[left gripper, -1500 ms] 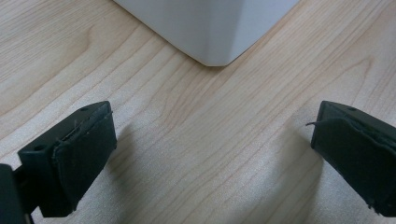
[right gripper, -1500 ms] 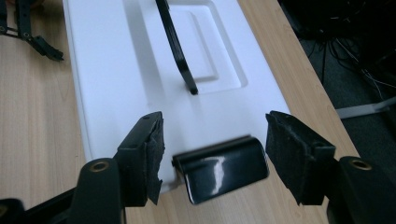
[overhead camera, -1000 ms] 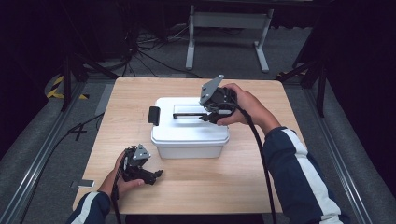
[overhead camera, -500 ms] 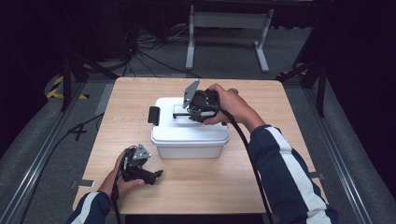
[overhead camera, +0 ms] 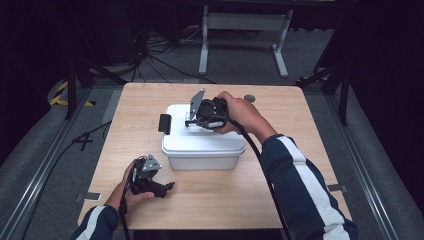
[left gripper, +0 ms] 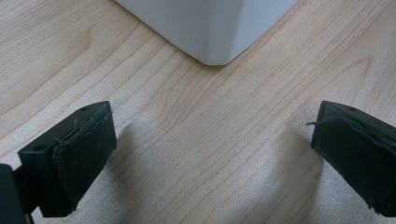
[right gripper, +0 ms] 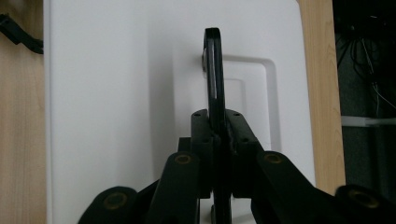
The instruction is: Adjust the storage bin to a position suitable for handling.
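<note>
the right gripper [overhead camera: 192, 121] sits over the lid [overhead camera: 200, 137] of the white box [overhead camera: 200, 155], with the person's right hand [overhead camera: 240, 115] behind it. in the right gripper view its jaws have just been closing and now stand pressed together on the black handle [right gripper: 213, 70], which stands upright on edge between the pads and runs on ahead of the jaw tips over the lid's recessed panel [right gripper: 252, 98]. the lid spreads to both sides of the jaws. a black latch [overhead camera: 164, 123] hangs on the box's end wall, beyond the jaw tips in the high view.

the left gripper [overhead camera: 167, 187] rests on the table [overhead camera: 300, 150], held by the left hand [overhead camera: 131, 192], near the front of the box but apart from it. in the left gripper view its jaws stand wide apart with only bare wood between them; a lower corner of the box [left gripper: 215, 32] lies ahead of the tips, roughly midway between the two pads and well clear of both.
</note>
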`<state>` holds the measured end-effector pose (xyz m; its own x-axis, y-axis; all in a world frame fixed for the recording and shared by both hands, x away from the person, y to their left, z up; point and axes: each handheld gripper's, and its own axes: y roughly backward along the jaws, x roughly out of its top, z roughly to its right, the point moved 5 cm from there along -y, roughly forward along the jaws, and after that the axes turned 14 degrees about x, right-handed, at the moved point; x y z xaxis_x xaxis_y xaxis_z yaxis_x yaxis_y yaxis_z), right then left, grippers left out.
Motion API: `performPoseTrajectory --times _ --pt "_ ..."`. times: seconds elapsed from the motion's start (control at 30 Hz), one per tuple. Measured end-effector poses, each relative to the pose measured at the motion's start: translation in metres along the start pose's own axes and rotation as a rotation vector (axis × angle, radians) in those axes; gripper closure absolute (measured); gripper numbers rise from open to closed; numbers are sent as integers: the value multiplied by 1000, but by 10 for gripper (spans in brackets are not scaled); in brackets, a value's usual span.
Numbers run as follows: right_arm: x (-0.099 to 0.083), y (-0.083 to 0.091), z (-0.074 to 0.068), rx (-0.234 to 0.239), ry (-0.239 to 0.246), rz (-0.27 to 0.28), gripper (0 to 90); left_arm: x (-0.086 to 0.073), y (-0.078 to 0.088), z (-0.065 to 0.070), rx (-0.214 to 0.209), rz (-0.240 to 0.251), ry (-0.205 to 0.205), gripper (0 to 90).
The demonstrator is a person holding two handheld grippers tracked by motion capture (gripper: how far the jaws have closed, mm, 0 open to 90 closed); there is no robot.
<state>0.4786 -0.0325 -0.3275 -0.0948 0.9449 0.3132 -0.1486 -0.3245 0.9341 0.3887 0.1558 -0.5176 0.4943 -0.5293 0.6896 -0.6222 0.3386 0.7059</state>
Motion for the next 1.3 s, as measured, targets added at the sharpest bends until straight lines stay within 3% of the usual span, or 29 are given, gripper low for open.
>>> performPoseTrajectory --times 0.7,0.9,1.3 --pt "4 15 -2 -32 17 25 844 0 0 0 -3 -3 -4 6" --pt "5 24 1 -59 -5 34 844 0 1 0 -4 -3 -4 6" --pt "-1 42 0 -74 1 49 843 0 1 0 -4 -3 -4 6"
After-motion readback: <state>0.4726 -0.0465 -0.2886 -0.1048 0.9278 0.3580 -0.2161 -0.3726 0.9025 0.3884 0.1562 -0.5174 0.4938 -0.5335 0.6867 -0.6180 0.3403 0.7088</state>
